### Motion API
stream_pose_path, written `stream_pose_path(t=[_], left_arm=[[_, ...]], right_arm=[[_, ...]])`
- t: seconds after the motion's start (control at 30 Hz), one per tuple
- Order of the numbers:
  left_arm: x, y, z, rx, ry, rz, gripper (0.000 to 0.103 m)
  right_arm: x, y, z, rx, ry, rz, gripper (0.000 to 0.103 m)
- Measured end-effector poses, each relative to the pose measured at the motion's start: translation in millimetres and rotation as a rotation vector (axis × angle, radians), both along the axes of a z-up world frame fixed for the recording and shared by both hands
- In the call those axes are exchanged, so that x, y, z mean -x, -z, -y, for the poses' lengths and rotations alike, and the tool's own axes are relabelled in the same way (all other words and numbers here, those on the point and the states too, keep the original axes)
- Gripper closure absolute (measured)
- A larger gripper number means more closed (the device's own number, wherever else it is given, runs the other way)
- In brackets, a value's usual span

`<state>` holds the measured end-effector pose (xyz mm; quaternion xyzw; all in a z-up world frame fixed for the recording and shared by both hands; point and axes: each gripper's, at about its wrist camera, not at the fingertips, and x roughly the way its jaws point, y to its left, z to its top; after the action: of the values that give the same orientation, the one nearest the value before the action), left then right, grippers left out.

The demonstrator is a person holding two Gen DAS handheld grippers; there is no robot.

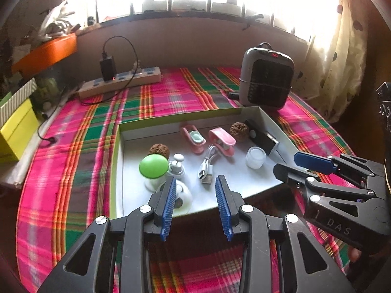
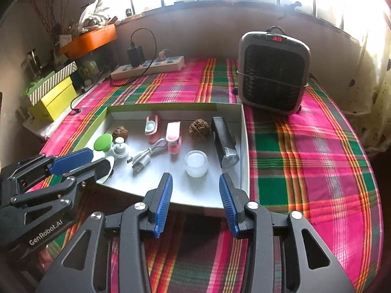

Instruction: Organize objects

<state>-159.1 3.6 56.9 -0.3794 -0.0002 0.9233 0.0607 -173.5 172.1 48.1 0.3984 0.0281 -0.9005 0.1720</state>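
A shallow box lid (image 2: 245, 146), serving as a tray, lies just ahead of both grippers on the plaid cloth (image 2: 317, 146), and every small item is seen gathered inside it; this fits either a sorted tray or one awaiting sorting. Ahead of the right gripper (image 2: 195, 183) a black flashlight (image 2: 223, 141) lies to the right and a frosted jar (image 2: 196, 163) sits straight ahead. Ahead of the left gripper (image 1: 195, 185) a green-capped bottle (image 1: 153, 168) stands to the left and a white USB cable (image 1: 207, 168) lies nearest. Any grasp should be centred on one item, clear of its neighbours. Both grippers are held low, spread apart and empty.
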Motion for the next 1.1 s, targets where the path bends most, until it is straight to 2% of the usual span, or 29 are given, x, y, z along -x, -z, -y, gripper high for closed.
stream_pose_path(t=[0.13, 0.5, 0.57, 0.9, 1.1], left_arm=[[-13, -3, 0, 0.033, -0.023, -0.024, 0.072], [-47, 2, -1, 0.028, -0.046, -0.014, 0.072], [-53, 5, -2, 0.021, -0.049, -0.004, 0.072], [-75, 32, -4, 0.028, -0.080, 0.078, 0.072], [-78, 39, -4, 0.026, -0.101, 0.097, 0.072]], right_arm=[[-9, -1, -3, -0.001, 0.008, -0.015, 0.062], [-42, -2, -11, -0.011, 0.020, -0.046, 0.061], [-47, 1, -11, -0.012, 0.013, -0.042, 0.057], [-67, 18, -13, -0.037, 0.025, 0.002, 0.056], [-75, 27, -11, -0.066, 0.022, 0.024, 0.056]])
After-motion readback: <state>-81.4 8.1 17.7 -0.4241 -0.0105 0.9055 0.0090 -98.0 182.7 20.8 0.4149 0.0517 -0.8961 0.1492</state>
